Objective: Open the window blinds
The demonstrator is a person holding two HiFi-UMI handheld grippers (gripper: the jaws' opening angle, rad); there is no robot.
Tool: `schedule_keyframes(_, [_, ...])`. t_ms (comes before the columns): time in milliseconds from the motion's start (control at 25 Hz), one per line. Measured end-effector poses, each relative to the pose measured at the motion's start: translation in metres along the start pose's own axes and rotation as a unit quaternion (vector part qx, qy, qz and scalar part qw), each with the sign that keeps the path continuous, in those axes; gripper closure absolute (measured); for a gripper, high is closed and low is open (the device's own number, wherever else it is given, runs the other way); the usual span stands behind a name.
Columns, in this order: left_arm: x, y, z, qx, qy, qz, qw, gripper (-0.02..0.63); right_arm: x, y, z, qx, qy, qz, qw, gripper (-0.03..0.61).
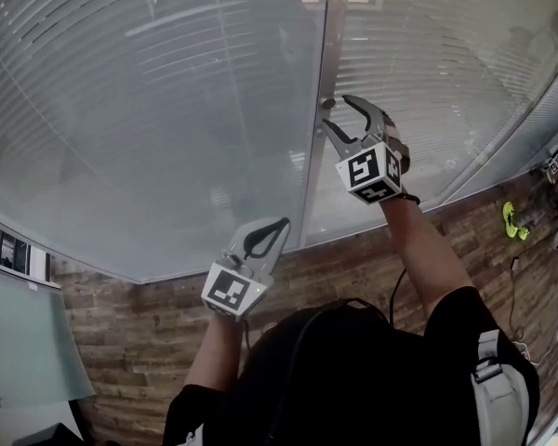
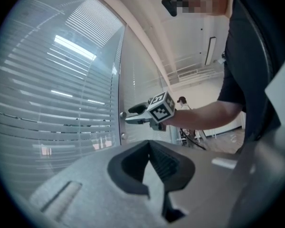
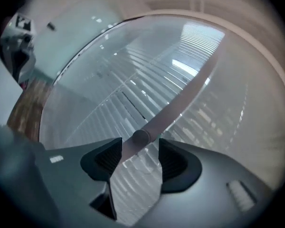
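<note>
Horizontal slat blinds (image 1: 167,110) hang behind glass panes, split by a grey upright frame post (image 1: 314,156). A small round knob (image 1: 327,104) sticks out of that post. My right gripper (image 1: 336,111) is open, one finger on each side of the knob, pads clear of it. In the right gripper view the knob (image 3: 141,137) sits between the spread jaws of the right gripper (image 3: 140,145), touching neither. My left gripper (image 1: 277,223) is held lower and left of the post, shut on nothing; its own view shows the left gripper (image 2: 149,148) with its jaws together.
A brick-patterned surface (image 1: 353,268) runs below the glass. A yellow-green object (image 1: 513,221) and cables lie at the right. A pale panel (image 1: 19,342) stands at the lower left. A second small knob (image 2: 123,136) sits lower on the post.
</note>
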State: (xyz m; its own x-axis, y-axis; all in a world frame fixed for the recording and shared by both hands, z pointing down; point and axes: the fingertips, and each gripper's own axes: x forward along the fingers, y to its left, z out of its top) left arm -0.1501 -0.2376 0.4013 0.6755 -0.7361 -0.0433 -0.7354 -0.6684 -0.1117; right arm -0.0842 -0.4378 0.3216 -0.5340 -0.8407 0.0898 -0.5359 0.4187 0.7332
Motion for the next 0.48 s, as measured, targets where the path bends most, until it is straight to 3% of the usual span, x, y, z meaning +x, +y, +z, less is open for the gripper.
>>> schedule_keyframes(80, [0.000, -0.002, -0.001, 0.004, 0.001, 0.000, 1.0000, 0.609, 0.001, 0.001, 0.010, -0.100, 0.010, -0.001, 0.995, 0.330])
schedule_keyframes(200, [0.000, -0.004, -0.004, -0.002, 0.001, -0.002, 1.0000, 0.609, 0.005, 0.005, 0.008, -0.200, 0.029, 0.011, 0.979, 0.333])
schedule_keyframes(320, [-0.001, -0.002, 0.000, -0.006, -0.001, -0.001, 1.0000, 0.609, 0.009, 0.007, 0.003, -0.243, 0.044, 0.021, 0.969, 0.341])
schedule_keyframes(480, [-0.004, 0.003, -0.001, -0.004, -0.009, 0.007, 0.9999, 0.609, 0.013, 0.009, 0.007, -0.255, 0.043, 0.021, 0.966, 0.350])
